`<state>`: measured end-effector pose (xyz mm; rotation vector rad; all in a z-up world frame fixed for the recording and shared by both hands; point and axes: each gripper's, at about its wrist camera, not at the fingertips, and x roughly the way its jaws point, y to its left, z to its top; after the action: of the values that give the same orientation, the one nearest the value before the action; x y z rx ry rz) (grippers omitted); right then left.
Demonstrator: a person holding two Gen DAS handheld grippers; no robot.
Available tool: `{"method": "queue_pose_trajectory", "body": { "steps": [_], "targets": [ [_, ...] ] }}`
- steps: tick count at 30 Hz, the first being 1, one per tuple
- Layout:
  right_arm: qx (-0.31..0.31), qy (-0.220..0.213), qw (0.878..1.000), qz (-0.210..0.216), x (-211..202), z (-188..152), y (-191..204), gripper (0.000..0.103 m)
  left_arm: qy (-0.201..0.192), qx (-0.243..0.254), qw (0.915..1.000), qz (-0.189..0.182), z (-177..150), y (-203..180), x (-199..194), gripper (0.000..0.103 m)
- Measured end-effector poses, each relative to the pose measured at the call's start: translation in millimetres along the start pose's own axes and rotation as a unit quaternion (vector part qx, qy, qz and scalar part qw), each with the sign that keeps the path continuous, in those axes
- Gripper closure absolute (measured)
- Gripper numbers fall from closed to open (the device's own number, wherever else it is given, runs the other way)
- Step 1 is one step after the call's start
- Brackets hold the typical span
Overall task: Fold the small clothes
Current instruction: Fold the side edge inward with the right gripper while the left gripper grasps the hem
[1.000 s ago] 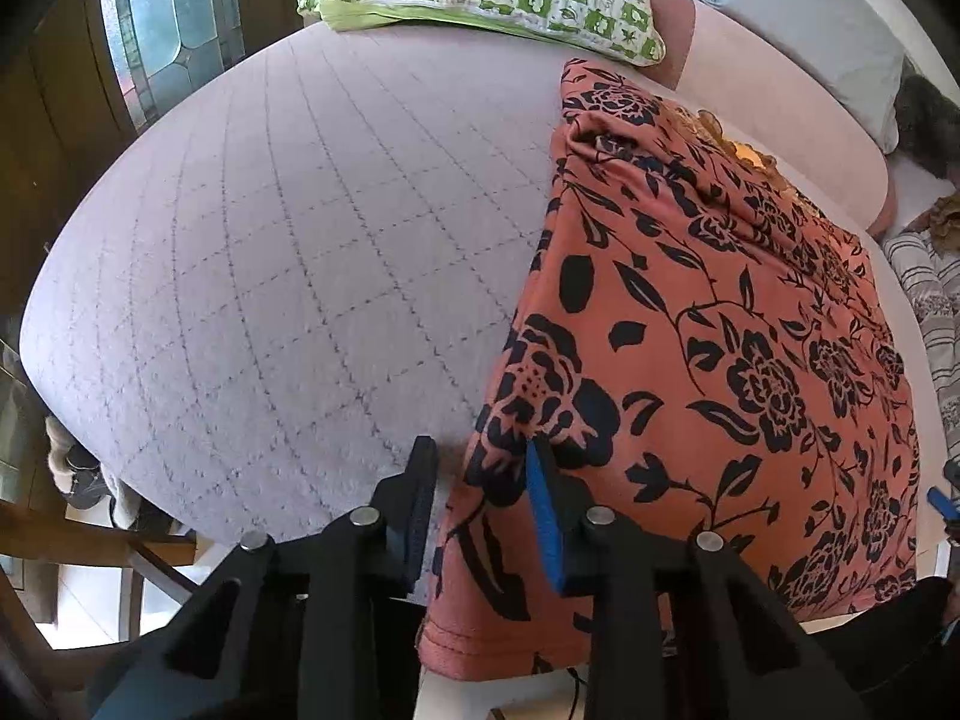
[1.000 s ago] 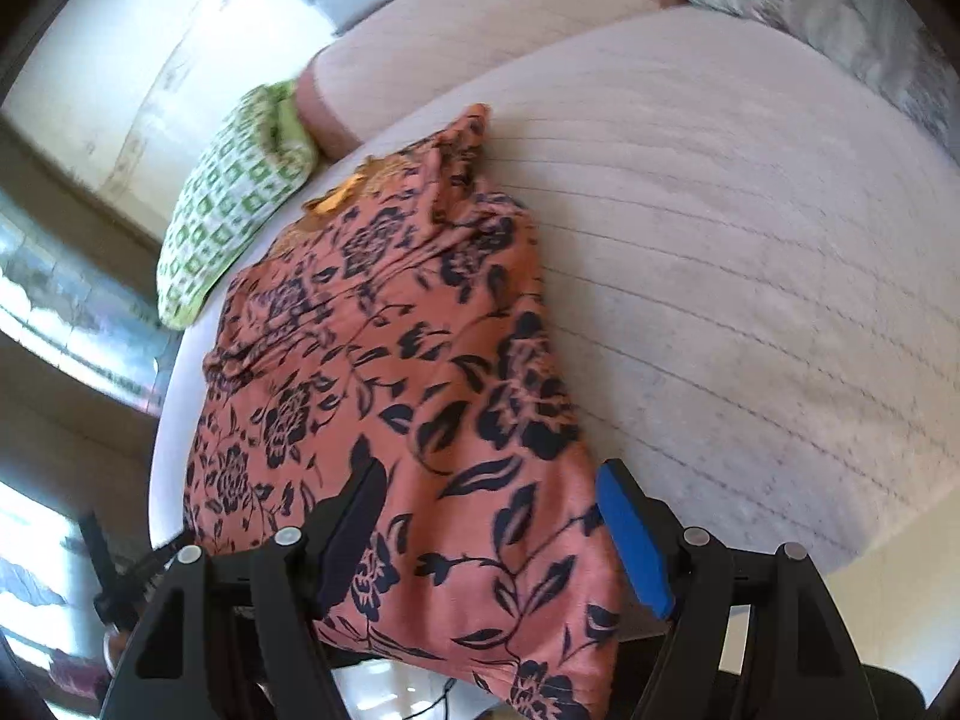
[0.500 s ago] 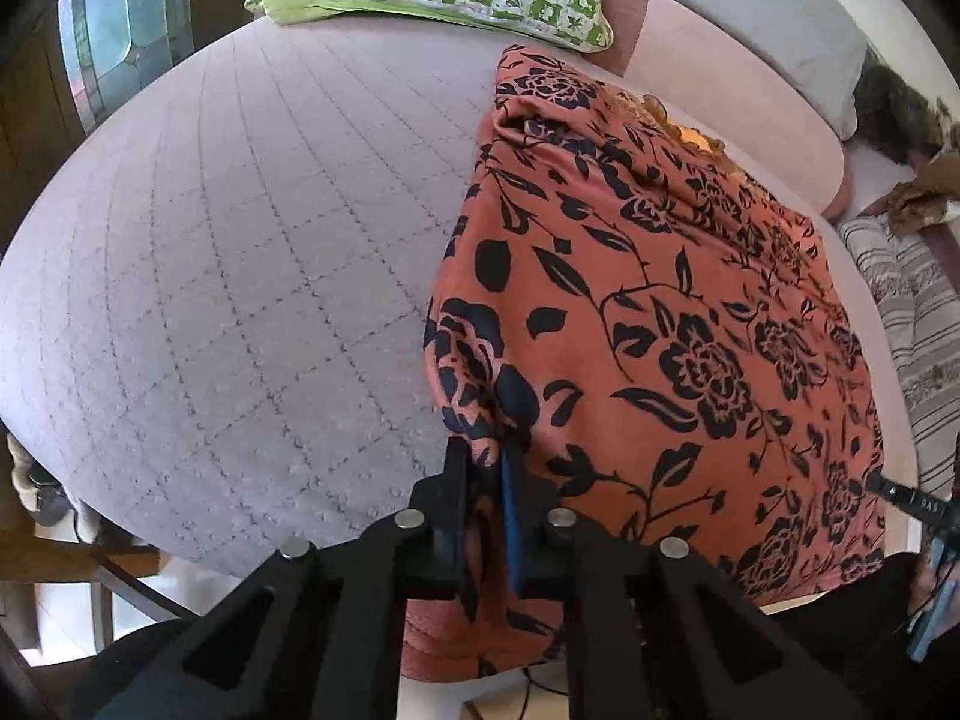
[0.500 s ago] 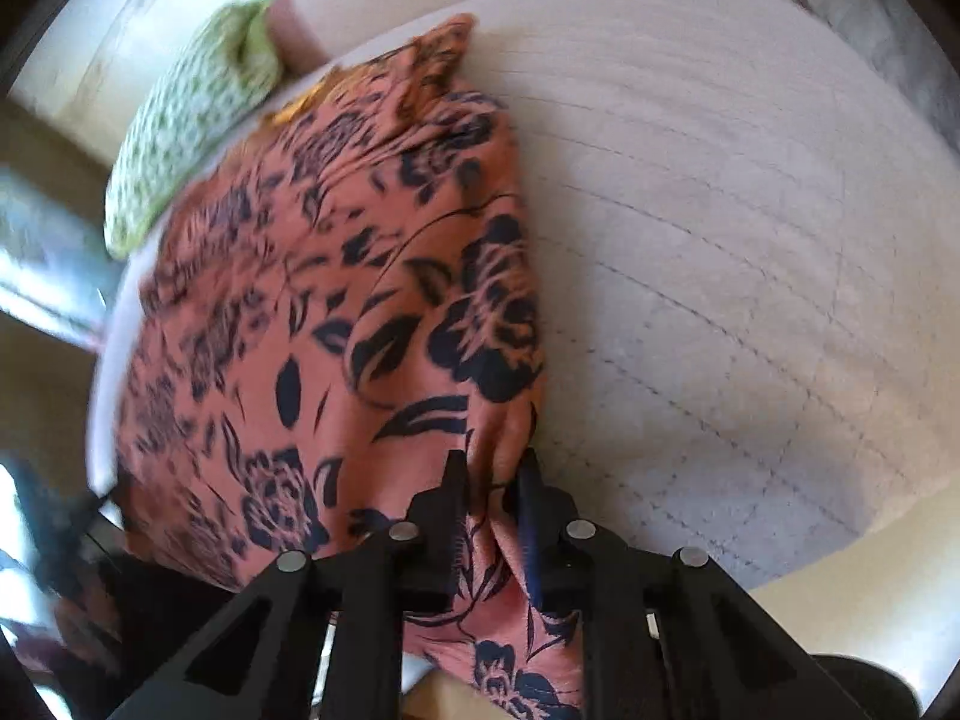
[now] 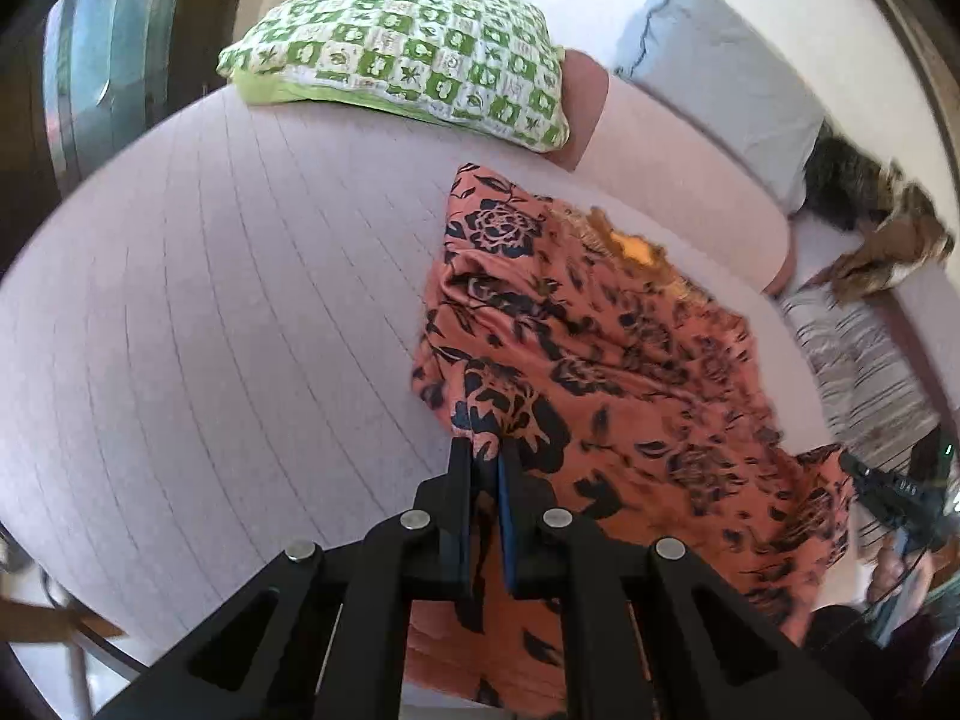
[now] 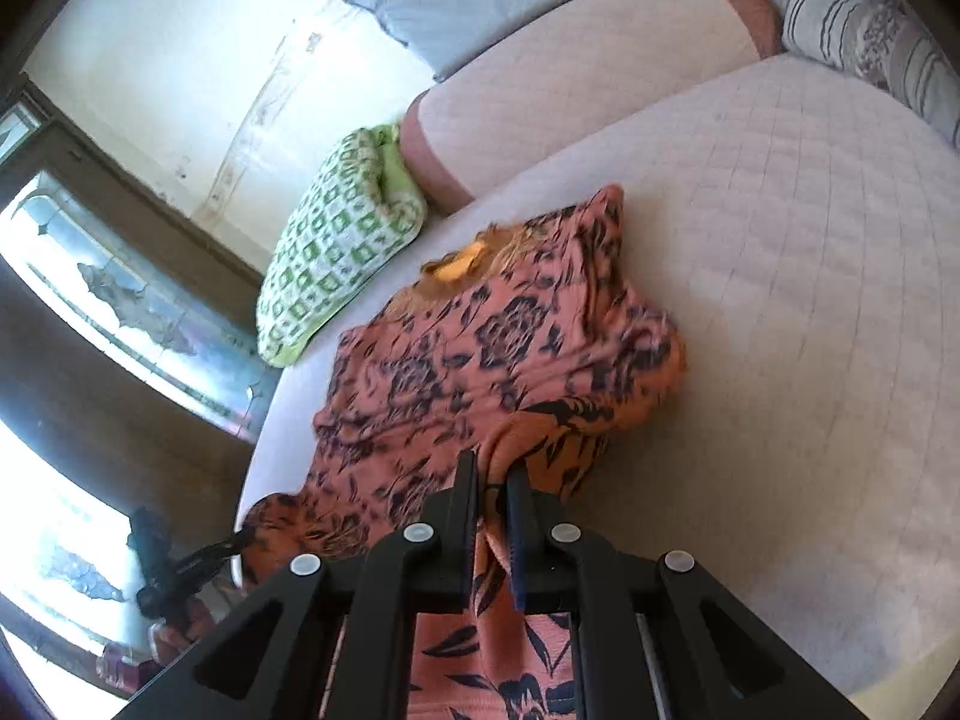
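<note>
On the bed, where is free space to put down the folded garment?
Free: the quilted bedspread between the floral garment and the green checked pillow, and the wide patch on the garment's other side. Crowded: the head end, with the grey pillow, and the striped cloth.

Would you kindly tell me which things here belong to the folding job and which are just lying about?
In the job:
- floral garment
- left hand-held gripper, shut on it
- right hand-held gripper, shut on it

Lying about:
- green checked pillow
- grey pillow
- striped cloth
</note>
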<state>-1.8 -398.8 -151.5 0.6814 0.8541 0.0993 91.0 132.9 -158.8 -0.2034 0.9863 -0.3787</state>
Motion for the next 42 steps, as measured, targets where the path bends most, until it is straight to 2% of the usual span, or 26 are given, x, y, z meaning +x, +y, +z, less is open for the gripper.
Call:
{"method": "queue_pose_trajectory", "body": {
  "steps": [2,5,7,8,9,10,11,12,13,14,17,19,20,21,22,23,24,26,29,31,33,35,38,42],
  "targets": [
    [0.002,0.027,1.0,-0.016,18.4,-2.6,-7.7,0.091,0.03,-0.002,0.9994,0.015,-3.6,3.7,20.8,0.092],
    [0.028,0.096,0.995,-0.023,46.0,-13.1,-21.6,0.089,0.085,-0.012,0.9954,0.042,-16.1,11.9,50.2,0.086],
    [0.029,0.119,0.992,-0.03,55.6,-16.6,-23.9,0.089,0.074,-0.013,0.9963,0.042,-20.2,11.6,50.2,0.083],
    [0.027,0.119,0.992,-0.029,55.7,-16.4,-23.9,0.088,0.074,-0.006,0.9964,0.041,-19.6,9.7,48.5,0.072],
    [0.024,0.115,0.993,-0.023,51.4,-16.5,-23.2,0.084,0.074,-0.002,0.9964,0.042,-19.6,8.8,47.3,0.056],
    [0.022,0.112,0.993,-0.021,48.0,-17.5,-23.5,0.079,0.072,0.002,0.9964,0.045,-20.8,7.8,46.1,0.051],
    [0.021,0.11,0.993,-0.023,44.8,-19.5,-23.8,0.065,0.072,0.004,0.9965,0.042,-21.9,7.1,45.5,0.048],
    [0.021,0.109,0.993,-0.03,41.4,-22.0,-25.4,0.039,0.075,0.003,0.9967,0.032,-23.7,7.8,44.6,0.048],
    [0.023,0.101,0.994,-0.04,37.0,-24.1,-26.7,0.029,0.075,0.001,0.9969,0.023,-24.6,7.7,43.0,0.048],
    [0.021,0.096,0.994,-0.048,39.0,-24.8,-28.8,0.026,0.073,-0.004,0.9972,0.014,-24.6,8.7,41.0,0.048],
    [-0.009,0.099,0.994,-0.051,39.8,-26.7,-27.8,0.026,0.079,-0.007,0.9967,-0.017,-27.0,13.6,37.2,0.049],
    [-0.036,0.115,0.992,-0.035,50.2,-31.6,-19.7,0.027,0.08,0.0,0.9964,-0.029,-28.3,11.1,38.5,0.059],
    [-0.05,0.121,0.991,-0.034,54.7,-34.3,-16.2,0.031,0.083,0.005,0.996,-0.034,-28.8,10.1,38.8,0.073],
    [-0.085,0.134,0.986,-0.046,62.9,-40.1,-7.1,0.048,0.086,0.007,0.9957,-0.036,-29.2,9.5,39.9,0.085],
    [-0.119,0.138,0.981,-0.06,66.7,-44.8,1.6,0.061,0.088,0.008,0.9954,-0.038,-29.4,9.6,39.6,0.087],
    [-0.136,0.141,0.979,-0.061,67.9,-47.1,6.7,0.084,0.088,0.009,0.9952,-0.041,-29.6,9.1,39.3,0.091],
    [-0.145,0.145,0.977,-0.054,67.9,-49.1,11.8,0.089,0.089,0.012,0.9948,-0.048,-30.0,8.1,37.8,0.094],
    [-0.153,0.135,0.978,-0.038,62.1,-49.1,20.9,0.092,0.088,0.017,0.9939,-0.064,-27.8,4.5,37.0,0.094],
    [-0.136,0.095,0.986,0.03,42.9,-36.9,30.0,0.093,0.088,0.022,0.9924,-0.082,-19.4,0.2,34.5,0.095],
    [-0.118,0.046,0.988,0.088,25.3,-21.8,35.2,0.093,0.082,0.016,0.9914,-0.1,-10.6,2.2,30.3,0.095],
    [-0.094,0.009,0.988,0.123,14.7,-8.0,35.2,0.093,0.07,0.005,0.9907,-0.116,6.0,2.1,25.6,0.095],
    [-0.071,-0.015,0.987,0.141,12.5,7.1,33.6,0.093,0.056,-0.013,0.9886,-0.139,24.6,3.6,20.4,0.096],
    [-0.048,-0.038,0.988,0.139,18.7,34.2,26.4,0.093,0.031,-0.037,0.9857,-0.161,66.6,1.1,19.0,0.097],
    [0.007,-0.063,0.988,0.138,48.0,71.5,11.8,0.093,0.004,-0.028,0.991,-0.131,115.7,-8.0,30.8,0.097]
  ]
}}
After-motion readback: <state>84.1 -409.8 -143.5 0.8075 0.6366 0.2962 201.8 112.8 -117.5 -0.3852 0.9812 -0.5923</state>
